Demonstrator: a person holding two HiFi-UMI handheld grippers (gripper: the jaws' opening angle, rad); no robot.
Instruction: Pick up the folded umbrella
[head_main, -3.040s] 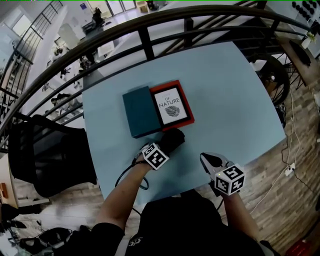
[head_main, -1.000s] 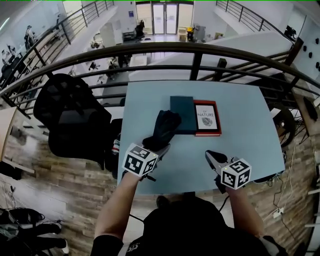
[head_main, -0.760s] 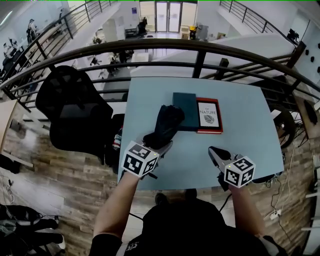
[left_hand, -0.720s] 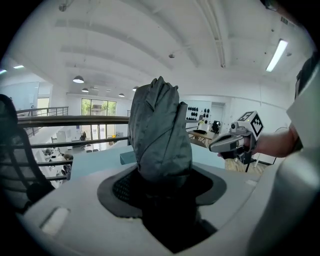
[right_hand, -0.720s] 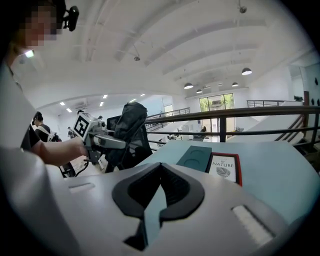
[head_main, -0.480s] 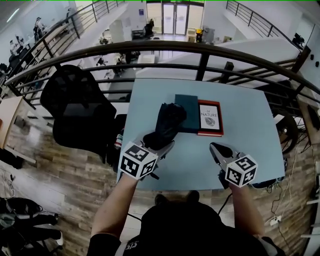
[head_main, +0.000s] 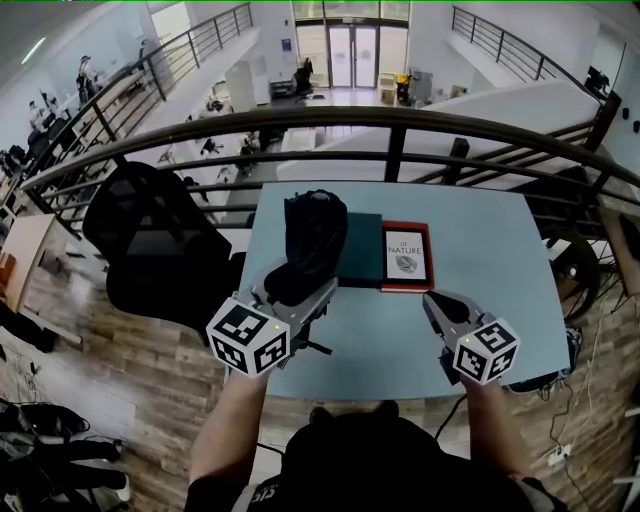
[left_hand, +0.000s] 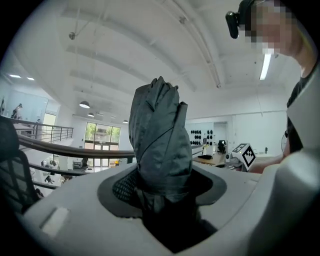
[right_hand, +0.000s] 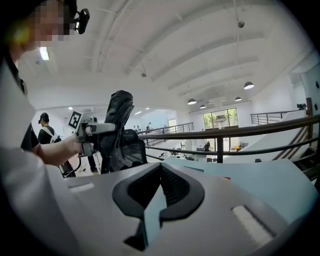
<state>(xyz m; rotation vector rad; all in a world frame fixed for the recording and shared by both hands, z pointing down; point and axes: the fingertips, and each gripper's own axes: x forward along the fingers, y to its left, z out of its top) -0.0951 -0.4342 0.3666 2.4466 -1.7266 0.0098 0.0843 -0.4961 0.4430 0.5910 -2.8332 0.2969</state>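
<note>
Mostly done, I'd say: left gripper (head_main: 298, 287) is clamped on the folded umbrella (head_main: 312, 238), held clear of the table (head_main: 485, 250), pointing toward 12 o'clock. Right gripper (head_main: 440, 304), at its 3 o'clock, is pinched together, empty.

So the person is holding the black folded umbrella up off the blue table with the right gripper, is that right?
Not quite. The left gripper holds the folded umbrella up off the blue table, not the right gripper, which has nothing between its jaws. The left gripper view shows the umbrella clamped between that gripper's jaws.
</note>
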